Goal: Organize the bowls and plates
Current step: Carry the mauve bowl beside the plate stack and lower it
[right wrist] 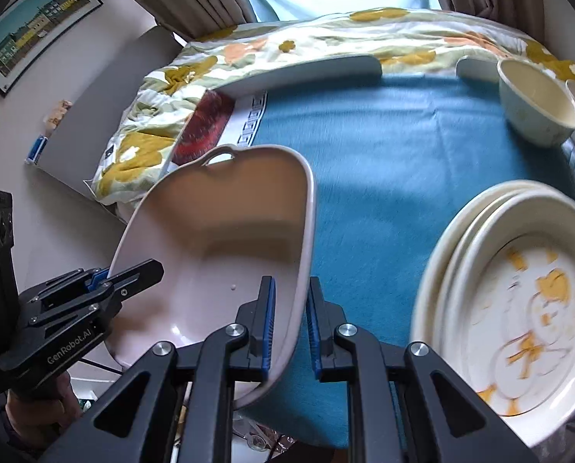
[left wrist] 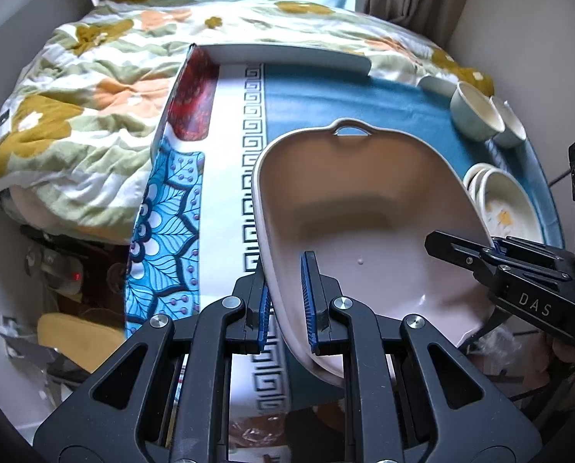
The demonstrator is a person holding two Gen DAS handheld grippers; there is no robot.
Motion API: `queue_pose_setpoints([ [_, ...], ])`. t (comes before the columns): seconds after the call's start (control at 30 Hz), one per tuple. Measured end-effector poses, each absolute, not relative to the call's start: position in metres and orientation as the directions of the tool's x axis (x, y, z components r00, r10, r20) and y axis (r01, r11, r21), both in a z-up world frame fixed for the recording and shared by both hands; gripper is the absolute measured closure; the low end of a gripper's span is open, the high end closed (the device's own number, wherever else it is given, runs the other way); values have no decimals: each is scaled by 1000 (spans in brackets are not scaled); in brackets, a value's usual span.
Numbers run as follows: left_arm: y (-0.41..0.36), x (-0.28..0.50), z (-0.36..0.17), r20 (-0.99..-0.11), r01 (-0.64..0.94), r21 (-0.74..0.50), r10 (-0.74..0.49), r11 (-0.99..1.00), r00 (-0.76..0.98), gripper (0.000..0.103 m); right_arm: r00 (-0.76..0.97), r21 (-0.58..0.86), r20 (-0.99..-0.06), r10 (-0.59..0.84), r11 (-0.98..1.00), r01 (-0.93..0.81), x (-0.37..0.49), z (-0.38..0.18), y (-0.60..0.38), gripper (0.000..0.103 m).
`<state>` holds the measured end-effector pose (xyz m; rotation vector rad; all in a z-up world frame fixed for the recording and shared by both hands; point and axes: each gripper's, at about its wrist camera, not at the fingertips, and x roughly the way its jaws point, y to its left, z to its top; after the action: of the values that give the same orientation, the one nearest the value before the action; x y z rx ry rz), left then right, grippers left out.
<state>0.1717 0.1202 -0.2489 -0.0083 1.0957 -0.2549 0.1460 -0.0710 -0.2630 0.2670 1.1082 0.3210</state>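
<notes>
A large pale pink oval baking dish [left wrist: 364, 208] with a loop handle at its far end is held above the blue tablecloth [left wrist: 318, 104]. My left gripper [left wrist: 287, 301] is shut on its left rim. My right gripper [right wrist: 291, 316] is shut on its right rim [right wrist: 302, 239]. Each gripper shows in the other's view: the right one [left wrist: 495, 254] and the left one [right wrist: 102, 277]. A stack of cream plates with yellow pattern [right wrist: 518, 301] lies at the right. Two small pale bowls [left wrist: 476, 115] sit at the far right.
A long grey-white tray edge [left wrist: 287, 56] lies at the table's far side. A flowered quilt [left wrist: 75, 115] covers the bed behind and left. A red and blue patterned cloth [left wrist: 171, 200] hangs at the table's left edge. A framed picture [right wrist: 36, 23] hangs on the wall.
</notes>
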Motion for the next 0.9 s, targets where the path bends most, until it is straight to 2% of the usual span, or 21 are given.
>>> queue_pose_setpoints([
  [0.4, 134, 183, -274, -877, 207, -146, -223, 967, 426, 90, 433, 320, -838, 332, 942, -103, 146, -279, -52, 88],
  [0.8, 136, 185, -283, -883, 196, -150, -220, 969, 414, 90, 427, 333, -839, 337, 939, -86, 146, -285, -51, 88],
  [0.87, 134, 185, -284, -887, 196, -147, -217, 970, 407, 85, 422, 340, -840, 341, 937, -79, 146, -286, -53, 88],
  [0.9, 133, 186, -285, -892, 195, -139, -208, 971, 402, 77, 422, 346, -839, 345, 935, -76, 146, -286, -54, 88],
])
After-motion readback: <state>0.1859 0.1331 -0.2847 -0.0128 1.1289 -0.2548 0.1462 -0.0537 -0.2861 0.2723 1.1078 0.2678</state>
